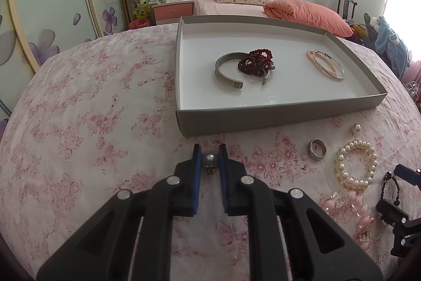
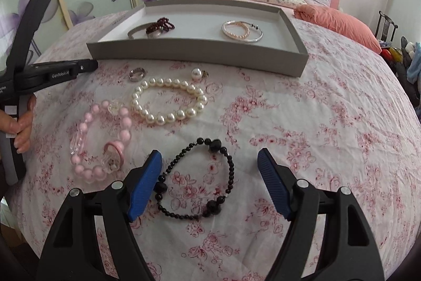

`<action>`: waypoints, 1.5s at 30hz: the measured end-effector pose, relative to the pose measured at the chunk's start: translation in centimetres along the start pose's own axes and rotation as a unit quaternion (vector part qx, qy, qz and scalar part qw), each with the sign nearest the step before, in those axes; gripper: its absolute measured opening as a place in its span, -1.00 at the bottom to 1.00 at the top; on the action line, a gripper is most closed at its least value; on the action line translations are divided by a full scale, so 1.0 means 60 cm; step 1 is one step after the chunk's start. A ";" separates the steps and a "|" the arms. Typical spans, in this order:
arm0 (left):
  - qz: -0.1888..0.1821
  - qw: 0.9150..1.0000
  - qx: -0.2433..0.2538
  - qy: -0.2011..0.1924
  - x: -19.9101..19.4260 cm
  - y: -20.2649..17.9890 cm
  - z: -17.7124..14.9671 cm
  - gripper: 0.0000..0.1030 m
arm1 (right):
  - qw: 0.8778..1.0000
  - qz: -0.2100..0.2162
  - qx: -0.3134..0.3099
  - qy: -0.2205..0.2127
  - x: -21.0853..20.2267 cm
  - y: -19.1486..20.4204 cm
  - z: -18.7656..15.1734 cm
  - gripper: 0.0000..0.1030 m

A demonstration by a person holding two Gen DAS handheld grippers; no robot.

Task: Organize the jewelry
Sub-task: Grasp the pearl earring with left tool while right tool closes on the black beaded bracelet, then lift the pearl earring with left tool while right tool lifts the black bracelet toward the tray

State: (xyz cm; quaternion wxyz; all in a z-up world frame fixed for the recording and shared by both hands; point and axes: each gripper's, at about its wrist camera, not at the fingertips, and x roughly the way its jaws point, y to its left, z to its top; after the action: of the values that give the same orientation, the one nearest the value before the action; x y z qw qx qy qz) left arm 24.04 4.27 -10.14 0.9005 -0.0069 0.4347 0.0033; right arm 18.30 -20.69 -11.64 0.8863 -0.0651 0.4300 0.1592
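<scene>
Left gripper (image 1: 210, 158) clamped on a grey pearl earring (image 1: 209, 159), just short of the grey tray (image 1: 236, 120) at 12 o'clock. Right gripper (image 2: 208, 170) jaws wide, nothing pinched; black bead bracelet (image 2: 200, 175) lies on the cloth between them, left pad at its edge.

Surface: white cover with pink floral print (image 1: 92, 109), wrinkled. Loose on it: white pearl bracelet (image 2: 168, 102), pink bead bracelet (image 2: 100, 141), silver ring (image 2: 136, 73), white pearl earring (image 2: 196, 73).

In the tray: silver cuff (image 1: 229, 70) with dark red beads (image 1: 256, 61) at 10 o'clock, pink pearl bracelet and thin bangle (image 1: 326, 65) at 2.

Room: bed with salmon duvet (image 1: 307, 13), nightstand (image 1: 172, 8), floral wardrobe doors (image 1: 52, 17), bright window at 3.
</scene>
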 end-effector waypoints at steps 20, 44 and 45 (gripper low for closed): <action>0.001 1.000 0.001 0.000 0.000 0.000 0.000 -0.72 | 1.000 -0.009 0.023 -0.011 -0.008 -0.026 -0.002 -0.40; 0.000 1.000 0.001 0.001 0.000 -0.001 0.001 -0.72 | 0.997 -0.055 0.060 -0.007 0.024 -0.090 0.044 -0.78; 0.000 1.000 0.000 0.001 0.000 0.000 0.001 -0.72 | 0.996 -0.053 0.066 -0.008 0.025 -0.096 0.044 -0.78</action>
State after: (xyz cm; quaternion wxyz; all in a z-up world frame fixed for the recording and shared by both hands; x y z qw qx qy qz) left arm 24.09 4.25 -10.12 0.9003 -0.0065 0.4353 0.0031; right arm 23.04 -25.08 -11.28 0.8993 -0.0278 0.4282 0.0839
